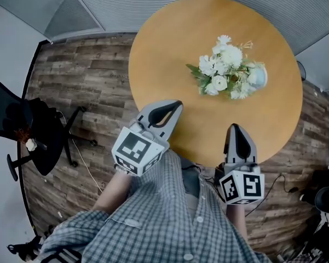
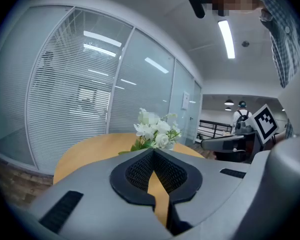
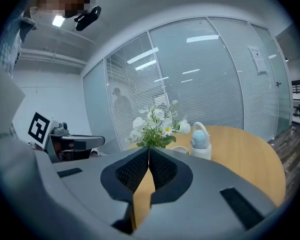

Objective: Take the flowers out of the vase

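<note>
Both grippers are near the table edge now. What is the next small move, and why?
Probably open the right gripper and bring it forward toward the flowers. Both it and the left gripper are shut and empty at the near edge of the table. The flowers stand farther in, apart from both, so neither gripper could take a stem yet.

A round counter [image 1: 169, 53] with a plain light-wood top stands on a dark plank floor [image 1: 76, 81]. On the counter's far right part stands a bunch of white flowers [image 1: 223, 69] with green leaves; the blooms hide its foot. Just right of it is a small white bottle [image 1: 258, 75] with a pale blue cap. In the right gripper view a low white vessel [image 3: 180, 149], mostly hidden, shows between them.
</note>
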A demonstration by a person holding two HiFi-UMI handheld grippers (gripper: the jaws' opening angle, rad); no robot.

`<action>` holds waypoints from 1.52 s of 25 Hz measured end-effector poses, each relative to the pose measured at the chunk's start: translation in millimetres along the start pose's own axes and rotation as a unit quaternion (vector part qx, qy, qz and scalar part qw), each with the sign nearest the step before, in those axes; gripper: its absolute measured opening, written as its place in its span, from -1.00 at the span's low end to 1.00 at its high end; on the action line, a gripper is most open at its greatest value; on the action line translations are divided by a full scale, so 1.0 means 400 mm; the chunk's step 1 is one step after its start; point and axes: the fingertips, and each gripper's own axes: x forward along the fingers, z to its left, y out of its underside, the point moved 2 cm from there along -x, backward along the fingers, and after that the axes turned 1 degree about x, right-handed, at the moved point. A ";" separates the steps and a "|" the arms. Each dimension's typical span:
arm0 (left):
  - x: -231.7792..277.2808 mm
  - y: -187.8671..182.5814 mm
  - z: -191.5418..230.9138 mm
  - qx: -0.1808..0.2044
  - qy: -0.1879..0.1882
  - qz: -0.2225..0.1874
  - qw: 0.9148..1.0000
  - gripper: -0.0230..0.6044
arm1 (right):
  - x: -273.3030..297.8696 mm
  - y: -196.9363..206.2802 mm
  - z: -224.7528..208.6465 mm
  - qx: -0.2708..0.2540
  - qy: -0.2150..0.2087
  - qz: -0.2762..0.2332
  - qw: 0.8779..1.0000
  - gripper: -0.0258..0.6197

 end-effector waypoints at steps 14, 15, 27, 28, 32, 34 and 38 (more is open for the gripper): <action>0.139 0.057 0.043 0.021 -0.012 0.044 0.999 -0.90 | 0.048 0.035 -0.060 0.014 -0.006 0.027 1.000 -0.89; 0.149 0.064 0.050 0.027 -0.010 0.050 0.998 -0.88 | 0.052 0.037 -0.062 0.017 -0.001 0.027 0.999 -0.89; 0.279 0.148 0.126 0.073 0.052 0.087 0.992 -0.27 | 0.103 0.070 -0.058 0.034 0.062 0.054 0.996 -0.89; 0.288 0.155 0.135 0.074 0.055 0.089 0.992 -0.24 | 0.109 0.073 -0.055 0.035 0.065 0.057 0.996 -0.89; 0.326 0.188 0.168 0.094 0.069 0.101 0.988 -0.16 | 0.136 0.071 -0.037 0.034 0.075 0.063 0.995 -0.89; 0.346 0.209 0.178 0.100 0.080 0.113 0.985 -0.10 | 0.145 0.074 -0.029 0.035 0.084 0.067 0.994 -0.89; 0.385 0.247 0.188 0.107 0.103 0.132 0.980 -0.04 | 0.163 0.088 -0.014 0.037 0.098 0.080 0.991 -0.89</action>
